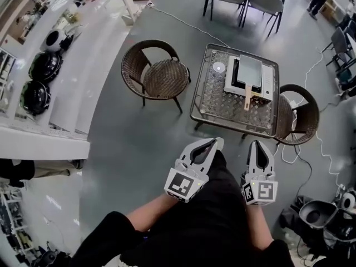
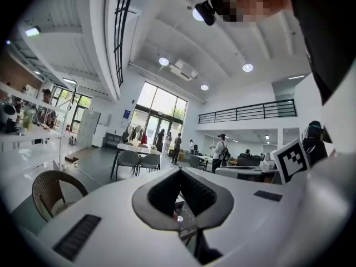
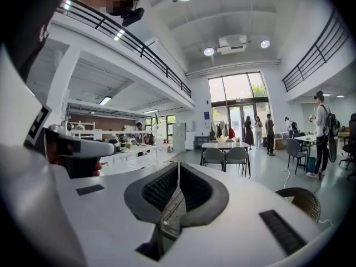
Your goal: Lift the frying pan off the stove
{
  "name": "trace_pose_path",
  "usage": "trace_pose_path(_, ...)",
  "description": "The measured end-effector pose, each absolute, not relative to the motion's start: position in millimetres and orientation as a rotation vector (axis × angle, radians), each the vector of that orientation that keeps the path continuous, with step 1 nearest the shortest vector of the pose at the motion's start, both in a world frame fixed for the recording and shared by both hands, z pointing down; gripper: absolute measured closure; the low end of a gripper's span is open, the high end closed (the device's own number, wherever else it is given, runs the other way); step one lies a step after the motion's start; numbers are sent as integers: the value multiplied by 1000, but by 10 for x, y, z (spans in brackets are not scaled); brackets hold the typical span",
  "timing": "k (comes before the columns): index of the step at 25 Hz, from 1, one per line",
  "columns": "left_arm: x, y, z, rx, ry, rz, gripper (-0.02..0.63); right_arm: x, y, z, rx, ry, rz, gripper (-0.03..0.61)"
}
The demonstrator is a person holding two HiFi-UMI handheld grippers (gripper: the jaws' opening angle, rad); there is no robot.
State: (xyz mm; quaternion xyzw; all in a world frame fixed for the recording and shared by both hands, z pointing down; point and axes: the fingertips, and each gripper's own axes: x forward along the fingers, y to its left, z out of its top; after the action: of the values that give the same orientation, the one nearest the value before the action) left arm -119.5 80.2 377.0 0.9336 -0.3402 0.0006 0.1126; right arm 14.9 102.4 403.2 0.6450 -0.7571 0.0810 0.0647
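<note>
A square grey frying pan (image 1: 250, 71) with a wooden handle (image 1: 248, 99) lies on a white portable stove (image 1: 268, 85). The stove stands on a glass-topped table (image 1: 214, 102) ahead of me. Both grippers hang close to my body, well short of the table. The left gripper (image 1: 216, 142) is shut with nothing in it, its tips meeting (image 2: 180, 171). To its right, the right gripper (image 1: 260, 144) is also shut and empty (image 3: 178, 166). Both gripper views look out over the hall, so the pan does not show in them.
A wicker chair (image 1: 156, 74) stands left of the table and another (image 1: 303, 113) at its right. A small round disc (image 1: 218, 68) lies on the glass. A long white counter (image 1: 72, 82) runs along the left. Cables (image 1: 325, 154) trail on the floor at right.
</note>
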Motion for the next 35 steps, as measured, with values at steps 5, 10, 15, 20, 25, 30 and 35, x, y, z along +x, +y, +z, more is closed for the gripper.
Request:
trace_pose_path(5,-724,206,3996,2685,-992,96,607,572,459,4192,1923,-2296,303,548)
trace_pose_path(10,-178,-288,4095,2729,-956,199,607,1049,10,4598,1887,-2269,466,548)
trace_pose_path(15,183,-795,4358,2675,-1013,277,607,1430,-499,4940,1876,-2234,580,546)
trace_pose_path(20,516,-1155,4418,2607,-1014,260,607,1678,-834,5321,1876,-2181,683,546)
trace_pose_path(25,772,-1462,4633,2562,-1029,264,607,1793,-1191,5648,1803,-2126,636,546)
trace_pose_path(30,910,-1680,4905,2549,-1033,318,607,1856,-1442,6019,1741,-2105,731,440)
trace_pose_path(35,921,-1864,5114,2517,-1061,336,607,1884,-1667,6452,1747,-2047,903,417)
